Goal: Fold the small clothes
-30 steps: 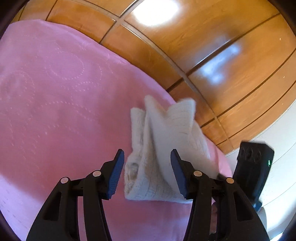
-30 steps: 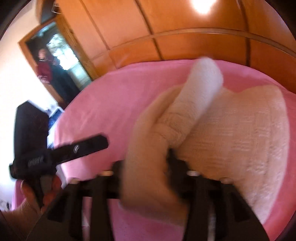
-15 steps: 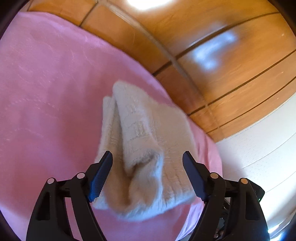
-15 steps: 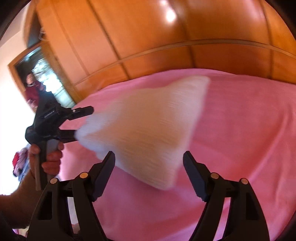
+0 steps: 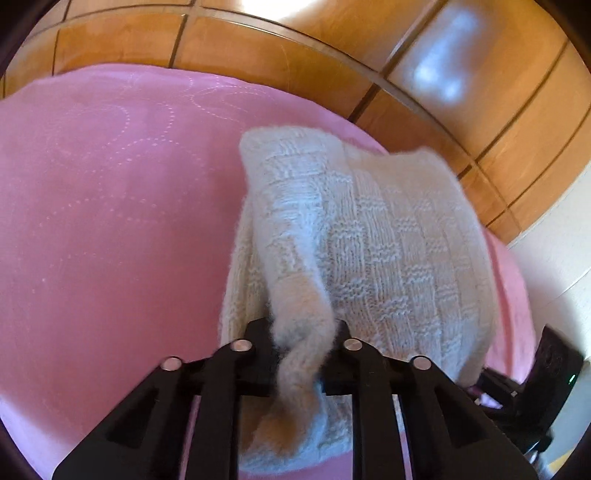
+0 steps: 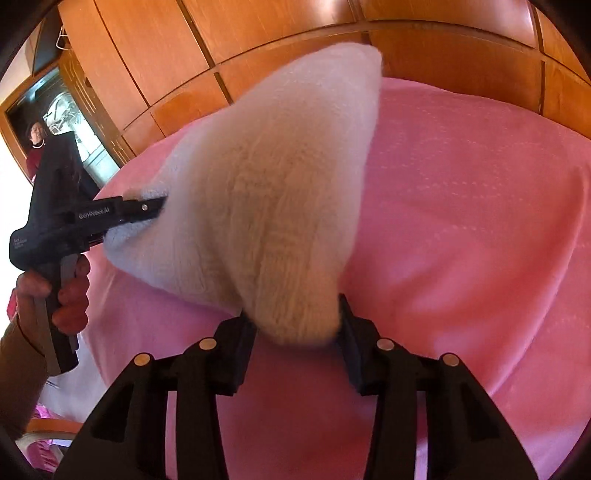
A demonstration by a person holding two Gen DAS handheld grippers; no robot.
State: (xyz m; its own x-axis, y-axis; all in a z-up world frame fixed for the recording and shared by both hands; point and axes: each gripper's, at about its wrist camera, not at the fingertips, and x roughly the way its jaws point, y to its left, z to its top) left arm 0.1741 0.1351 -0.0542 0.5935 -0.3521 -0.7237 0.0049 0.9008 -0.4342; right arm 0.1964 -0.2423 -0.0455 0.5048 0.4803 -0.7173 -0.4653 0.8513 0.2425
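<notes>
Both tools, left (image 5: 303,350) and right (image 6: 295,332), are pinching the knit (image 6: 266,177), which looks light and floppy, best held by its edges.

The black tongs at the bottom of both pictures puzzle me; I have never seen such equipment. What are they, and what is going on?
They are hand-held grasping devices, one per hand, each with a camera looking along its two fingers. The left wrist view shows the left tool shut on a fold of a cream knitted garment. The right wrist view shows the right tool gripping another end of it, with the left hand squeezing its tool's handle at the left edge. The garment hangs stretched between them above a pink bedspread. Wooden panels stand behind.
</notes>
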